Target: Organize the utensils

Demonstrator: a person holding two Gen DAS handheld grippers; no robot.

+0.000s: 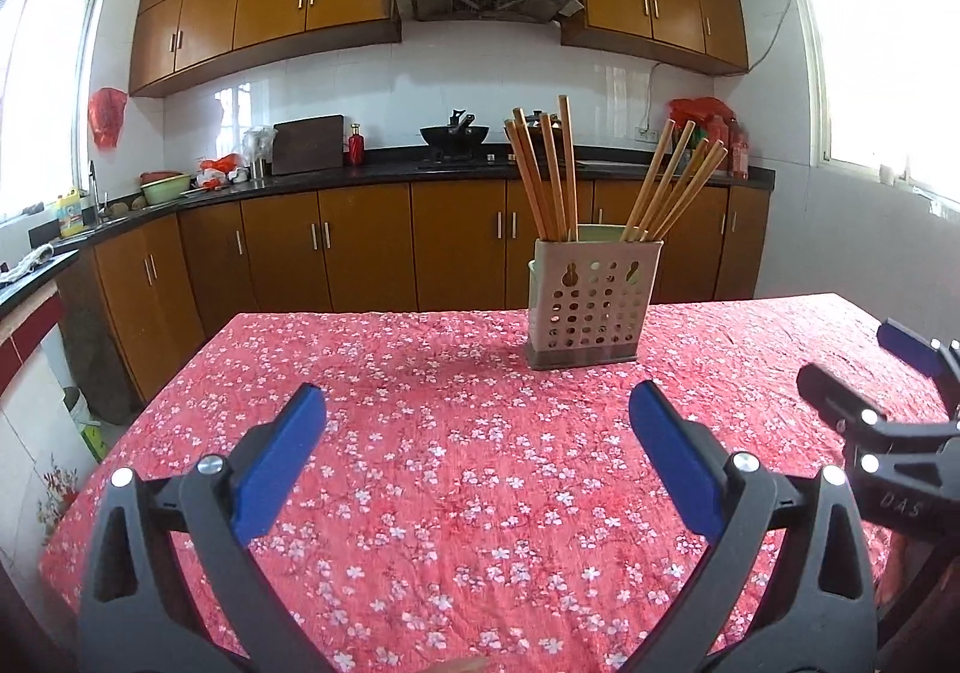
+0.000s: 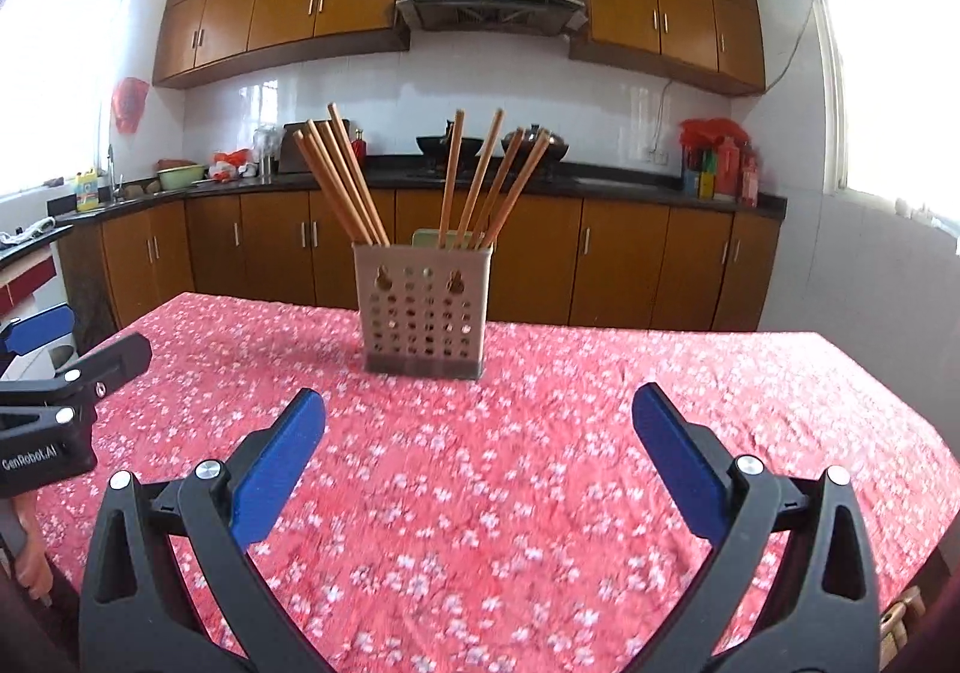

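A white perforated utensil holder [image 1: 591, 301] stands upright on the red floral tablecloth [image 1: 456, 457], holding several wooden chopsticks [image 1: 543, 175] in two bunches. It also shows in the right wrist view [image 2: 423, 307] with its chopsticks [image 2: 348, 175]. My left gripper [image 1: 477, 403] is open and empty, well short of the holder. My right gripper [image 2: 480, 409] is open and empty, also short of it. The right gripper appears at the right edge of the left view [image 1: 864, 367]; the left gripper appears at the left edge of the right view [image 2: 78, 343].
The table's far edge [image 1: 372, 313] lies just behind the holder. Beyond are brown kitchen cabinets [image 1: 366, 247], a black counter with a wok [image 1: 453, 133], a sink area [image 1: 90, 217] at left and windows on both sides.
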